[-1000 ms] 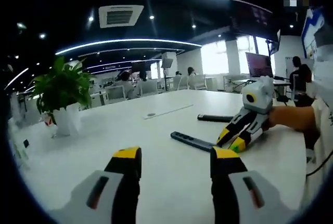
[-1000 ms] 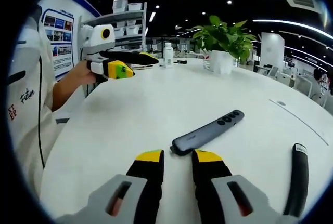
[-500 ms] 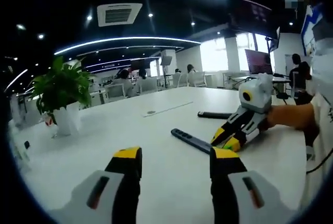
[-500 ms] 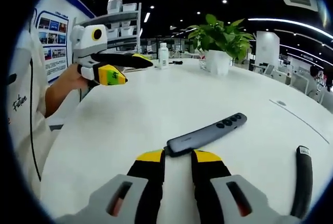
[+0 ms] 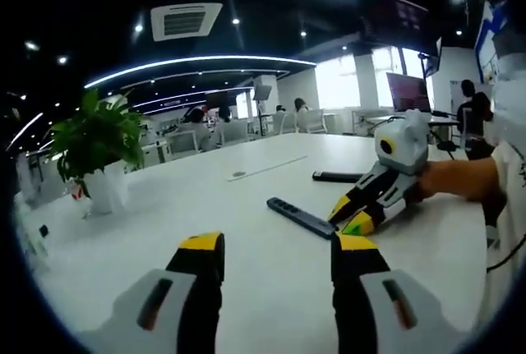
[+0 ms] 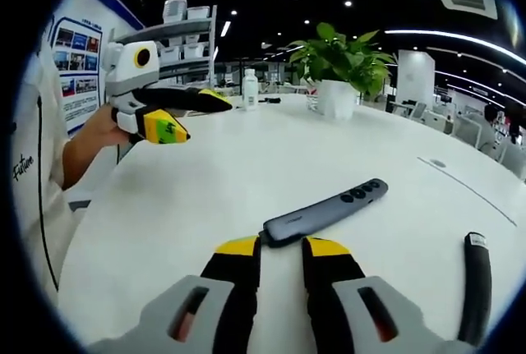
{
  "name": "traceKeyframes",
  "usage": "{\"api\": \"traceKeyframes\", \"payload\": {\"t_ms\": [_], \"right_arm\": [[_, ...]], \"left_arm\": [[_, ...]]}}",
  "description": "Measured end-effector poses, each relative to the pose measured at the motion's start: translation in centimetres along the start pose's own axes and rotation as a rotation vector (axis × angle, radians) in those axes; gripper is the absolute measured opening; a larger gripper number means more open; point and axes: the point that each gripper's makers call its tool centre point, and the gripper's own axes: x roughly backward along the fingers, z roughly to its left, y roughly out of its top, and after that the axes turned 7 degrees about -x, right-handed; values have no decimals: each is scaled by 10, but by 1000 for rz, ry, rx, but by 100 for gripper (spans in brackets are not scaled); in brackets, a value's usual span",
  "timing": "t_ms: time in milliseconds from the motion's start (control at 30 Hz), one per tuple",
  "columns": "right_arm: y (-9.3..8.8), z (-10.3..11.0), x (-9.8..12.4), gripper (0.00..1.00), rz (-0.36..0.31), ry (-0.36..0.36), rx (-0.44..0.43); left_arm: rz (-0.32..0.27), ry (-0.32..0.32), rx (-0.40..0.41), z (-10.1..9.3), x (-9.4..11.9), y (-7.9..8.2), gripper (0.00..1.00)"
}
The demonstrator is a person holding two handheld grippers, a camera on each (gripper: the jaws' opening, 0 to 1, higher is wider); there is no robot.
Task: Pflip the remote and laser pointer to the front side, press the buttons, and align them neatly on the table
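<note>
— Remote (image 6: 475, 288) and laser pointer (image 6: 325, 213): where?
— Both flat on white table (image 6: 205, 173), apart. Black remote off to right; grey pointer button-side up, near end at right gripper (image 6: 282, 247) tips.
— Gripped?
— Cannot tell; jaws nearly together there. Left gripper (image 5: 277, 243) spread wide, empty.
— Handling?
— Probably light, stiff, smooth plastic, likely to skid. Best pinched across narrow sides, clear of buttons.

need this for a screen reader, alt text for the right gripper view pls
The right claw, narrowly open, sits at the near end of a grey pointer lying buttons-up on a white table, with the left claw raised beyond.
</note>
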Motion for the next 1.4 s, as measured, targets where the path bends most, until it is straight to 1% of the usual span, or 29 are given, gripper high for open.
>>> {"api": "traceKeyframes", "payload": {"t_ms": [300, 500, 633, 767, 833, 867, 900, 933, 1000, 1067, 1100, 1233, 1267, 1300, 1400], "right_arm": [[3, -7, 0, 25, -14, -31, -10], [5, -6, -1, 25, -26, -42, -11], [5, -7, 0, 26, -31, -41, -13], [5, -8, 1, 26, -31, -43, -13], [4, -6, 2, 31, -26, -42, -8], [4, -8, 3, 34, -33, -67, 0], [10, -9, 4, 36, -73, -79, 48], [15, -7, 6, 37, -104, -83, 70], [15, -4, 9, 41, -106, -67, 25], [16, -7, 11, 44, -111, -70, 10], [17, -8, 12, 45, -114, -73, 11], [20, -10, 15, 50, -125, -85, 17], [29, -14, 23, 51, -155, -105, 25], [34, -15, 28, 51, -169, -111, 25], [39, -18, 37, 51, -179, -140, 36]], "left_arm": [[8, 10, 0, 2, 2, -2, 53], [14, 3, -8, 1, 1, -3, 53], [10, 5, -16, 2, 2, -1, 53], [12, 6, -10, 4, 1, -2, 53], [2, -4, 7, 2, -1, -1, 52], [-5, -11, 18, 1, -2, 0, 53], [-14, -16, 29, 0, -2, 1, 54], [-24, -27, 41, -2, -3, 2, 56], [-52, -48, 63, -6, -4, 7, 59], [-65, -72, 79, -10, -5, 10, 60], [-73, -71, 83, -10, -5, 12, 60], [-78, -71, 85, -10, -5, 14, 59], [-94, -76, 92, -11, -5, 21, 59], [-99, -80, 90, -12, -5, 23, 59], [-86, -76, 77, -11, -7, 21, 58]]}}
